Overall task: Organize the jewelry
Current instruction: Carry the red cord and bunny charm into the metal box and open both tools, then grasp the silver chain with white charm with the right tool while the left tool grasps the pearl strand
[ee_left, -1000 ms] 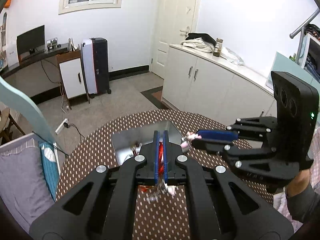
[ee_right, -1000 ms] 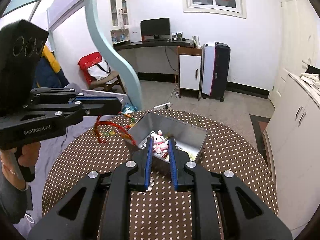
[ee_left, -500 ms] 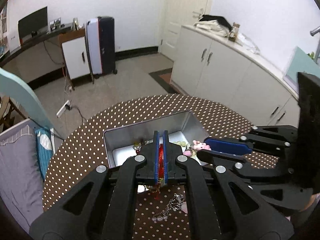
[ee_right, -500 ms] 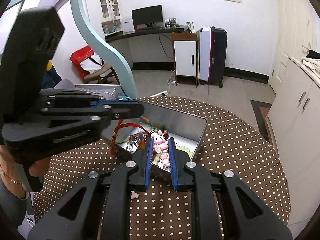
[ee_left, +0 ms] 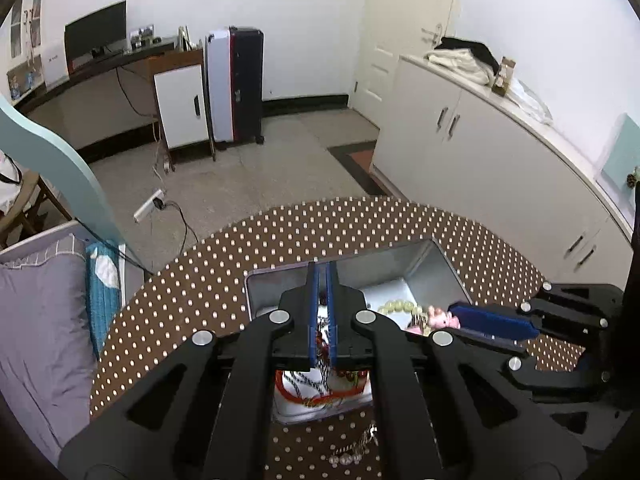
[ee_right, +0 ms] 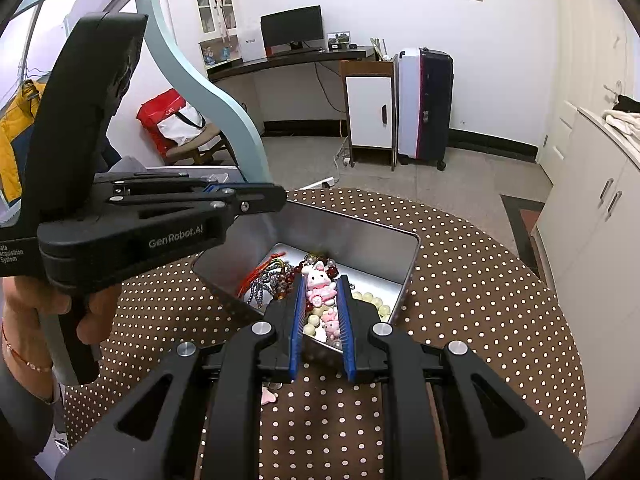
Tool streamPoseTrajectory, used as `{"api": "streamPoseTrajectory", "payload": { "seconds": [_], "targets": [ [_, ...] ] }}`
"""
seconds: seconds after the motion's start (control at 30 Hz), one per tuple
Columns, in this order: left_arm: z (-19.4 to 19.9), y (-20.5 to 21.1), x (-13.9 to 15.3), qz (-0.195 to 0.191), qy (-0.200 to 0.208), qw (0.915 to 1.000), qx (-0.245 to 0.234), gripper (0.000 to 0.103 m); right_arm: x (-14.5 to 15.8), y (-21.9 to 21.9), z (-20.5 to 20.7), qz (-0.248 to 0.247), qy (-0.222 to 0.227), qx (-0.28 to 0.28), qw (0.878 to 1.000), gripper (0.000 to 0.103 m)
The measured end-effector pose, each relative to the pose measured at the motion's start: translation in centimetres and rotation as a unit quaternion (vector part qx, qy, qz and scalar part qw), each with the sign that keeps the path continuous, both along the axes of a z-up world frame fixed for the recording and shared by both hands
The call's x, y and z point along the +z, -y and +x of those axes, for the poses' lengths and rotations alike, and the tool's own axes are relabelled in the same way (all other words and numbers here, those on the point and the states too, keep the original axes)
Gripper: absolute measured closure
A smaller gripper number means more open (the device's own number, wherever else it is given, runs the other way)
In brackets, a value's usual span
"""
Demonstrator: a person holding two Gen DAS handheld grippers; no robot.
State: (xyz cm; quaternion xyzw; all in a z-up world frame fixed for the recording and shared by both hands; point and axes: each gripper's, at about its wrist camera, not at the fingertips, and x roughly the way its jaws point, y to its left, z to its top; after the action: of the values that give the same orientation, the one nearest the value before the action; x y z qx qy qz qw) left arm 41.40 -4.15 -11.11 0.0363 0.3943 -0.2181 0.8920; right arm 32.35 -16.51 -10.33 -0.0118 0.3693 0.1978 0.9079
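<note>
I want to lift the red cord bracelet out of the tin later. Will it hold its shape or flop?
The red cord bracelet would probably flop: it lies in loose loops in the metal tin. It looks thin, so probably light. It rests against a dark beaded strand, so it may snag and drag that along.

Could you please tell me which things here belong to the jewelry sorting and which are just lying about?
Job in hand:
- metal tin
- pink bunny charm held in the right hand-held gripper
- red cord
- pale bead strand
- loose chain

Lying about:
- suitcase
- monitor
- red bag
</note>
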Motion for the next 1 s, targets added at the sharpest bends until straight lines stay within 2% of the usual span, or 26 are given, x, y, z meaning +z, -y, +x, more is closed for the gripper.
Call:
{"api": "streamPoseTrajectory", "payload": {
  "seconds": [0.07, 0.1, 0.13, 0.23, 0.4, 0.63, 0.8, 1.0],
  "targets": [
    [-0.2, 0.0, -0.4, 0.010, -0.010, 0.9999, -0.007, 0.072, -0.2, 0.0, 0.1, 0.001, -0.005, 0.002, 1.000, 0.089],
    [-0.4, -0.1, -0.7, 0.014, -0.016, 0.9998, -0.005, 0.032, -0.2, 0.0, 0.3, 0.000, -0.006, 0.002, 1.000, 0.089],
    [-0.7, -0.1, -0.7, 0.011, -0.013, 0.9998, 0.001, 0.027, -0.4, -0.1, 0.3, 0.000, -0.009, 0.002, 1.000, 0.089],
    [-1.5, -0.9, -0.6, -0.007, -0.011, 0.9999, 0.007, 0.027, -0.8, -0.1, 0.5, 0.001, -0.016, 0.002, 1.000, 0.089],
    [-3.5, -2.0, 0.2, -0.003, 0.017, 0.9997, 0.015, 0.027, -0.3, 0.3, -0.2, 0.007, -0.010, -0.004, 1.000, 0.085],
    [-7.9, -3.5, 0.5, 0.019, 0.065, 0.9977, 0.008, 0.027, 0.9, 0.7, -3.7, 0.005, 0.022, -0.003, 1.000, 0.079],
    [-10.3, -3.6, -1.7, 0.050, 0.067, 0.9965, -0.005, 0.027, 0.0, 0.2, -6.1, 0.003, 0.018, 0.009, 1.000, 0.073],
    [-11.0, -3.0, -4.9, 0.062, 0.033, 0.9971, -0.028, 0.027, -2.4, -0.3, -7.0, -0.013, -0.009, 0.014, 1.000, 0.072]
  ]
}}
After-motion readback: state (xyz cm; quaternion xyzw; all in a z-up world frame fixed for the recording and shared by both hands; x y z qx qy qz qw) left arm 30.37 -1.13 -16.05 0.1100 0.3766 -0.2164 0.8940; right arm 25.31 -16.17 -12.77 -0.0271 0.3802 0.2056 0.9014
